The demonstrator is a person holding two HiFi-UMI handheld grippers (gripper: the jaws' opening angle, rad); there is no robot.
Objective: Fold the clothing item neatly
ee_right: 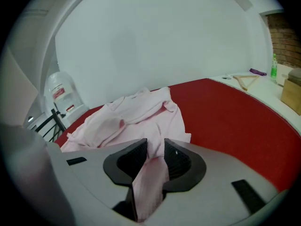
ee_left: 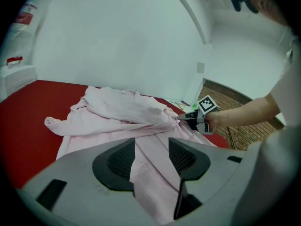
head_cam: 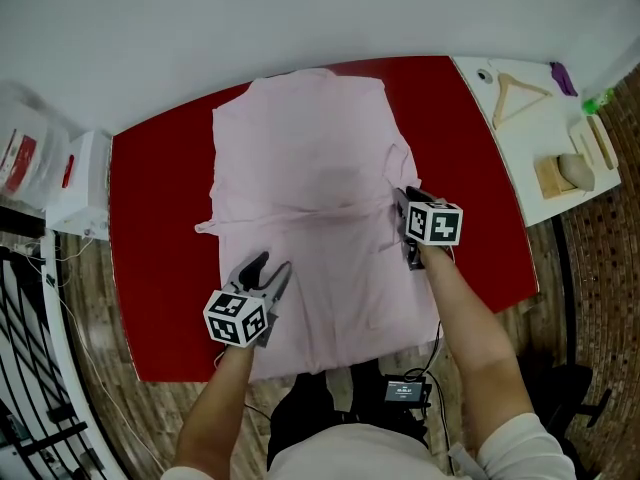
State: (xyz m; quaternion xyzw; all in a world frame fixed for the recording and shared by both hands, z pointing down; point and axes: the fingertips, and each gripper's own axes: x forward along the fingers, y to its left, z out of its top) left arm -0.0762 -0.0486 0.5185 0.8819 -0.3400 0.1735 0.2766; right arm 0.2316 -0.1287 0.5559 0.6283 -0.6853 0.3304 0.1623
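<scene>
A pale pink garment [head_cam: 310,168] lies spread on the red table [head_cam: 160,188], with its upper part folded over and a sleeve end poking out at the left. My left gripper [head_cam: 272,268] stands open just above the garment's near left part [ee_left: 127,112], and nothing is between its jaws [ee_left: 151,159]. My right gripper [head_cam: 403,208] is at the garment's right edge. In the right gripper view a strip of the pink cloth [ee_right: 150,182] runs between the jaws [ee_right: 155,157], which stand a little apart and do not clamp it.
A white side table [head_cam: 530,138] at the right holds a wooden hanger [head_cam: 515,93], a wooden block [head_cam: 560,173], a purple object [head_cam: 562,76] and a green bottle [head_cam: 598,100]. A white box [head_cam: 80,183] and a black rack [head_cam: 30,368] stand at the left.
</scene>
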